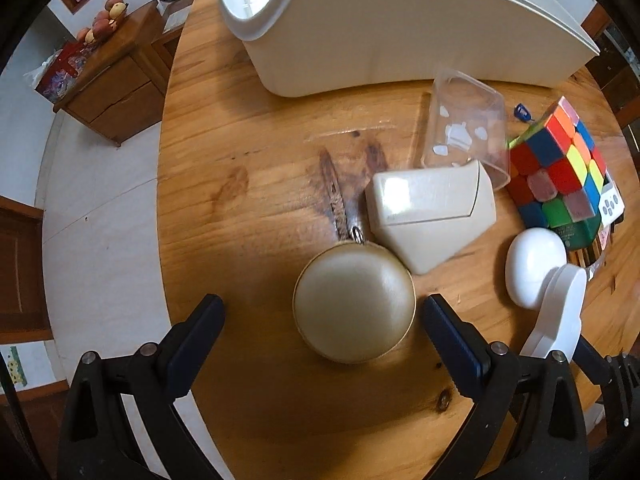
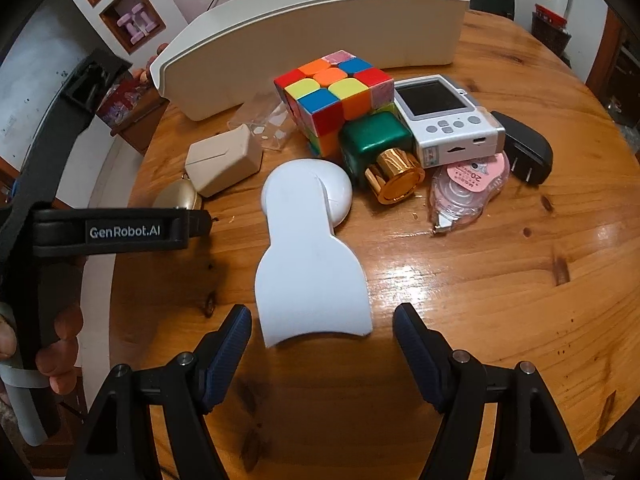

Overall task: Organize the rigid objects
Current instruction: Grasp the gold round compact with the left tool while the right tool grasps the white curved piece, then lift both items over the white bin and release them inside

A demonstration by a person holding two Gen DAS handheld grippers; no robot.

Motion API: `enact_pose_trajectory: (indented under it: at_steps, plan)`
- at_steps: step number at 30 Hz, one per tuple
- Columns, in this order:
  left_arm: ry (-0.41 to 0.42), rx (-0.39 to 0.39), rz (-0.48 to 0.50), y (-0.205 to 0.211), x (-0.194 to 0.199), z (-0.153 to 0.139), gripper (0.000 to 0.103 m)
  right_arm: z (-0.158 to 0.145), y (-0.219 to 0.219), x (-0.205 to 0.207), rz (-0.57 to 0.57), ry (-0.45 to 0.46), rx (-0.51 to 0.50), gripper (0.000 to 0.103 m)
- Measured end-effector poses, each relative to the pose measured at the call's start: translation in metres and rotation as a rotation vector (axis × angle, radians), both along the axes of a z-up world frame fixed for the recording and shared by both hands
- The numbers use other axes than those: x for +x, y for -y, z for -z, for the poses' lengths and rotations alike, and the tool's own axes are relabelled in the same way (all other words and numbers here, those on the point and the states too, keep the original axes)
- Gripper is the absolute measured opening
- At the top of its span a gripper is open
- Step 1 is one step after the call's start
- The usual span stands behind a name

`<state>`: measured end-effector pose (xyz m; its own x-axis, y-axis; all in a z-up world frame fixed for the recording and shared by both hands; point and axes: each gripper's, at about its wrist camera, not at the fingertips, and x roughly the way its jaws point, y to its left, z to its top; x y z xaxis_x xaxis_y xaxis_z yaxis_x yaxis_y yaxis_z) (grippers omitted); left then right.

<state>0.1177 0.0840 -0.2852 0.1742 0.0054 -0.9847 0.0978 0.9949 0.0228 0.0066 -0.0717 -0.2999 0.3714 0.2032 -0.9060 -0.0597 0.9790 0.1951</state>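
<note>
"What sits on the round wooden table (image 2: 500,280)?"

"A clutter of small things: a colourful puzzle cube (image 2: 332,92), a green bottle with a gold cap (image 2: 376,148), a small white camera (image 2: 444,116), and a long white bin (image 2: 312,36) behind them."

"And the claws?"

"The left gripper (image 1: 322,316) hangs wide open on either side of a round gold case (image 1: 354,300), not touching it. The right gripper (image 2: 322,324) is open too, with a white scoop-shaped piece (image 2: 308,264) lying between its fingers, unpinched."

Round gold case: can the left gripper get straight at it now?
Probably yes: the left gripper stands open directly over the round gold case, fingers either side, nothing covering it; only the beige box crowds its far edge.
</note>
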Motion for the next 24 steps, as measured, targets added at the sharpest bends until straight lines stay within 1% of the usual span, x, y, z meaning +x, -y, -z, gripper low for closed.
enact_pose_trajectory:
  at_steps: [6,8,9,10,11,12,13,18,20,22,24]
  plan:
    - [0.026,-0.009,-0.007,-0.002,0.001,-0.001,0.097,0.005,-0.01,0.0,-0.018,0.022,-0.051,0.074]
    - [0.038,-0.012,-0.001,-0.003,0.0,-0.003,0.095,0.005,-0.011,0.0,-0.019,0.023,-0.065,0.07]
    - [0.047,-0.012,0.007,-0.003,-0.001,-0.002,0.09,0.005,-0.012,-0.001,-0.02,0.025,-0.072,0.068]
    - [0.058,-0.016,0.017,-0.003,-0.003,-0.003,0.082,0.005,-0.011,0.001,-0.024,0.027,-0.077,0.064]
    - [0.07,-0.018,0.027,-0.001,-0.005,-0.005,0.076,0.005,-0.011,0.001,-0.029,0.031,-0.079,0.057]
    - [0.081,-0.021,0.043,0.001,-0.006,-0.008,0.061,0.005,-0.012,0.0,-0.032,0.035,-0.085,0.056]
    - [0.083,-0.016,0.051,0.004,-0.006,-0.01,0.059,0.005,-0.013,0.0,-0.033,0.036,-0.093,0.056]
    - [0.074,-0.025,0.024,0.004,-0.006,-0.012,0.059,0.001,-0.011,0.004,-0.029,0.031,-0.093,0.056]
    - [0.062,-0.049,0.007,0.001,-0.009,-0.012,0.058,0.0,-0.011,0.004,-0.027,0.034,-0.093,0.056]
    - [0.058,-0.072,-0.009,-0.002,-0.013,-0.017,0.058,-0.005,-0.009,0.002,-0.023,0.049,-0.088,0.056]
    - [0.071,-0.088,-0.012,-0.002,-0.018,-0.028,0.058,-0.013,-0.009,-0.001,-0.023,0.07,-0.087,0.056]
